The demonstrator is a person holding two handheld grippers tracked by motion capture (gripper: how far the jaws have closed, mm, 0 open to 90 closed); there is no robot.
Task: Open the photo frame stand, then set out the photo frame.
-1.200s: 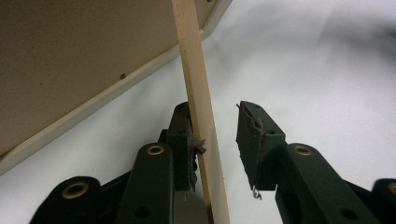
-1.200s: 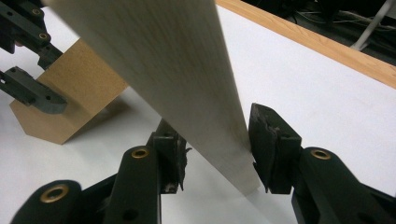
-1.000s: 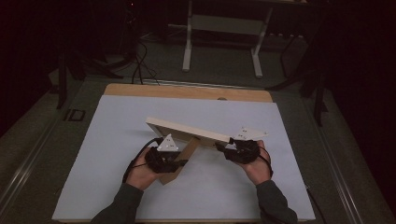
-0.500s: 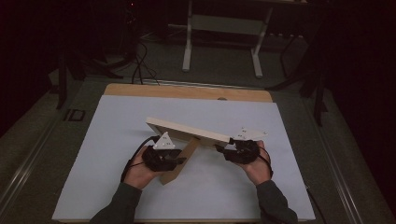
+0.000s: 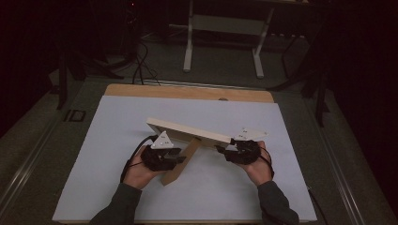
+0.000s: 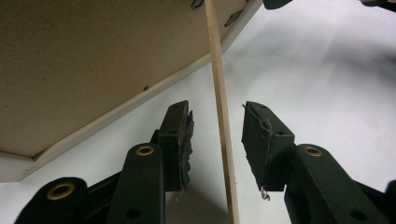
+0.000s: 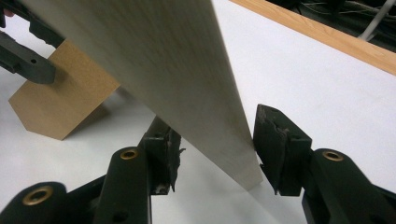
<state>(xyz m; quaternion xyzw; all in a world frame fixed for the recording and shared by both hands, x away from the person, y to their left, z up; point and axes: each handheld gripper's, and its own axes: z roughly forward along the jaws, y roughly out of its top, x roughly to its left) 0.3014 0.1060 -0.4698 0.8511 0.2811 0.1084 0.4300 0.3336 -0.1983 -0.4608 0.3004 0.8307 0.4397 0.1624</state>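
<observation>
Pale wood dominates the white table [image 5: 94, 159]: at left, the left gripper [image 6: 217, 135], jaws just widening, straddles the thin brown prop [image 6: 223, 116] without pressing it. Across the middle slants the cream panel [image 5: 187, 131], raised. At right, the right gripper [image 7: 215, 140], also just opening, brackets the panel's end.

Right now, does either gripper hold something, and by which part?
Nothing is clamped. The left gripper, jaws open, straddles the back stand; the right gripper, jaws just opening, straddles the picture frame at its end.
</observation>
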